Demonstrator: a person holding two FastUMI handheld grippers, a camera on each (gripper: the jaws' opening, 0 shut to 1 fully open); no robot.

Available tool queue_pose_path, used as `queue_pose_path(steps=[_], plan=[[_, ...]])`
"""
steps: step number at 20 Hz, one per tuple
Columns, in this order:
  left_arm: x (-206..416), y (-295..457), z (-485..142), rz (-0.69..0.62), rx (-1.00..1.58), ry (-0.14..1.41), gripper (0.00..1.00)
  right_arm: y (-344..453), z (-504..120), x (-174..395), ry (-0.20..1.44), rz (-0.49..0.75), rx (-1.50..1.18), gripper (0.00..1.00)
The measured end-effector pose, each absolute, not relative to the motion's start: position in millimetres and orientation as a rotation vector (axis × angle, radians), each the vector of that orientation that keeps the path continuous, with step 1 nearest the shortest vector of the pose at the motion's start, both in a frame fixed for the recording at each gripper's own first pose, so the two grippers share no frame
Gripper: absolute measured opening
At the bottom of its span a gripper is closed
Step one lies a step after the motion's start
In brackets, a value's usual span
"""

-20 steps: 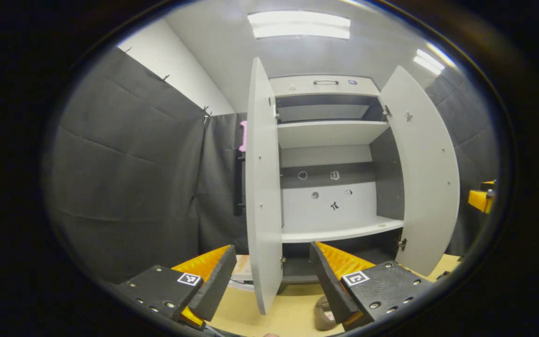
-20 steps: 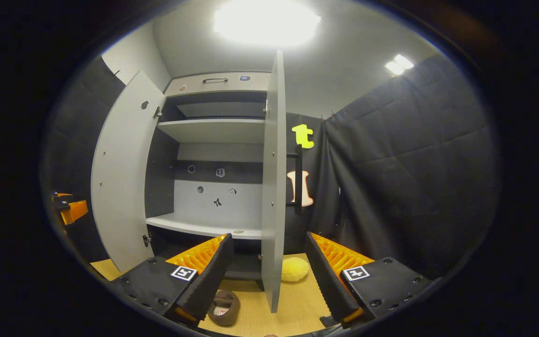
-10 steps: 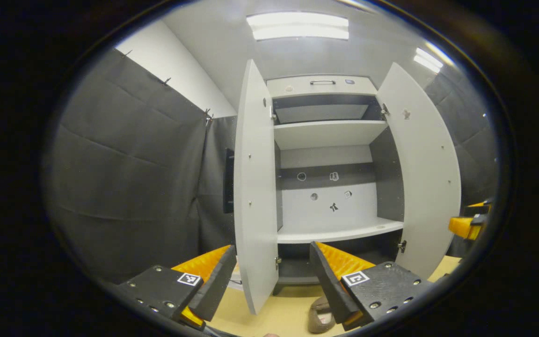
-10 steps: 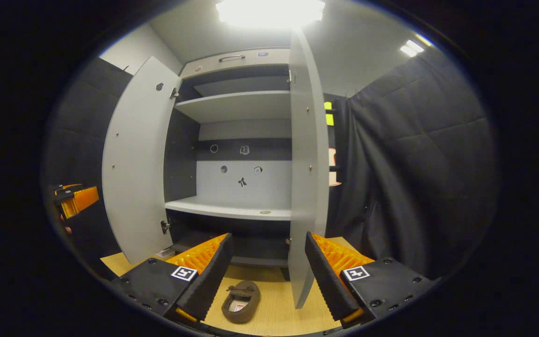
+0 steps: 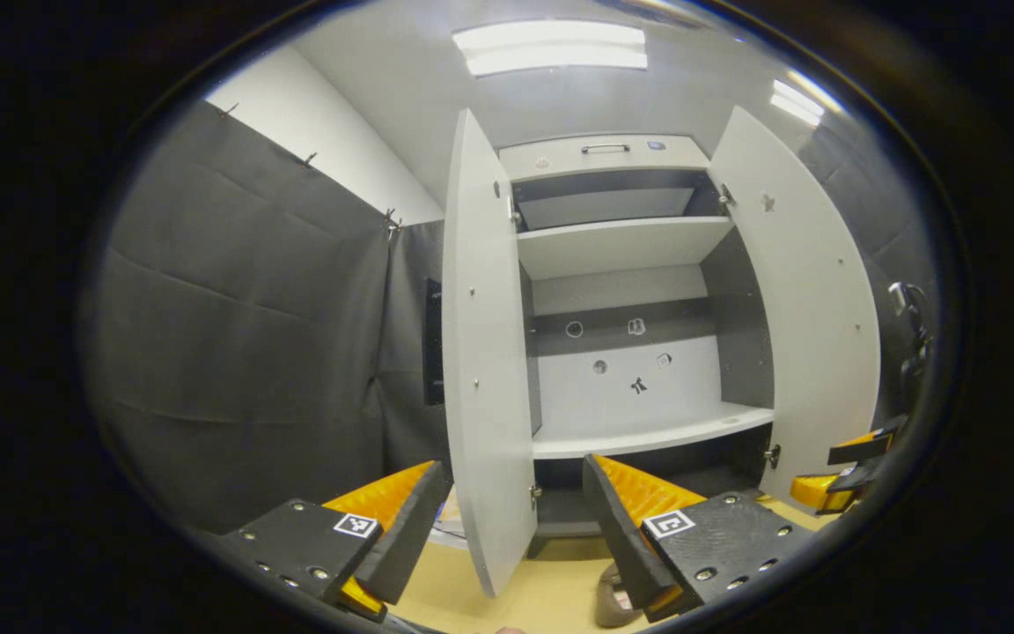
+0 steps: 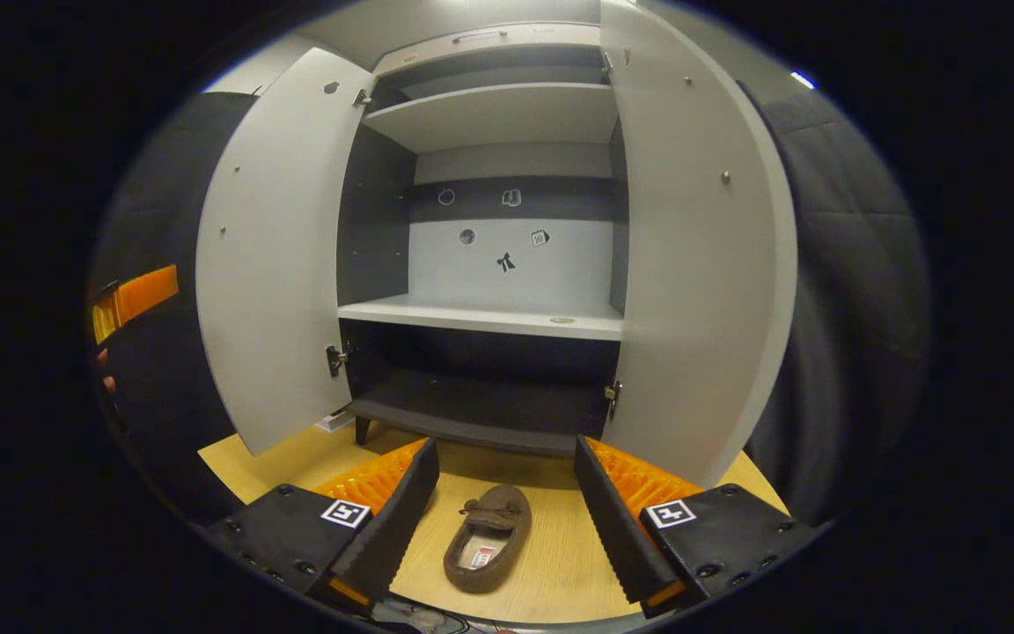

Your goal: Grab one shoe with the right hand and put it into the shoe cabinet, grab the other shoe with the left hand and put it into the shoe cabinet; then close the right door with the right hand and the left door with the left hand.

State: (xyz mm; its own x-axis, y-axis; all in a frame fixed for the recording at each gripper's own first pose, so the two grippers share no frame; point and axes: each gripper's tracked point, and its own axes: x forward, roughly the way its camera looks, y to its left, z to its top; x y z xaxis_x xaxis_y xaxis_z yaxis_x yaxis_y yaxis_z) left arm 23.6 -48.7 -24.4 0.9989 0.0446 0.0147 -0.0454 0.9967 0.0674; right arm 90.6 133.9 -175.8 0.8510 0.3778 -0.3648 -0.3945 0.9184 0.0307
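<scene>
Cabinet [image 6: 481, 317]: shoe cabinet stands on the wood floor [image 6: 551, 563] against the booth wall, my landmark for everything below. Both doors open, shelves bare.

Left door [image 6: 274, 255]: swung wide out from the cabinet front. In my left gripper view I see it nearly edge-on [image 5: 485, 352], just ahead of the fingers.

Right door [image 6: 696, 255]: swung wide too, hinged at the cabinet's right side; in my left gripper view it stands at [image 5: 811, 299].

Shoe [image 6: 488, 537]: brown slipper flat on the floor, just in front of the cabinet's bottom shelf, toe toward the cabinet, opening up. Nothing touching it. In my left gripper view I get a sliver of a brown shoe [image 5: 613, 603] at the bottom edge, in front of the cabinet, mostly hidden behind my right-hand finger; can't tell if it's the same one.

Right gripper [image 6: 503, 515]: jaws spread wide, holding nothing. Hanging low in front of the cabinet, the slipper lying between the two fingers in view but clear of both. Also visible from my left side at [image 5: 841, 475], beyond the right door's lower edge.

Left gripper [image 5: 511, 528]: jaws spread wide, holding nothing. Facing the cabinet, left door's lower edge sitting between the fingers in view, not touched. From the right side I see part of it at [image 6: 133, 299], outside the left door.
</scene>
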Motion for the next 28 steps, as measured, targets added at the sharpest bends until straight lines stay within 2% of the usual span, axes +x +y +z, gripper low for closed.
queue_pose_path(steps=[8, 14, 22, 24, 27, 28], plan=[[38, -41, -42, 0.057, 0.071, 0.016, 0.96, 167, -261, 102, 0.580, 0.458, -0.109, 0.98], [45, -38, -52, 0.067, 0.091, 0.042, 0.96, 179, -332, 101, 0.796, 0.485, -0.140, 0.98], [52, -26, -77, 0.095, 0.095, 0.100, 0.96, 197, -376, 93, 0.927, 0.513, -0.195, 0.98], [51, -26, -81, 0.092, 0.098, 0.110, 0.97, 202, -388, 91, 0.965, 0.502, -0.189, 0.96], [39, -21, -87, 0.091, 0.098, 0.126, 0.97, 204, -403, 89, 1.010, 0.487, -0.196, 0.83], [37, -21, -90, 0.090, 0.092, 0.133, 0.97, 205, -406, 88, 1.022, 0.485, -0.202, 0.83]])
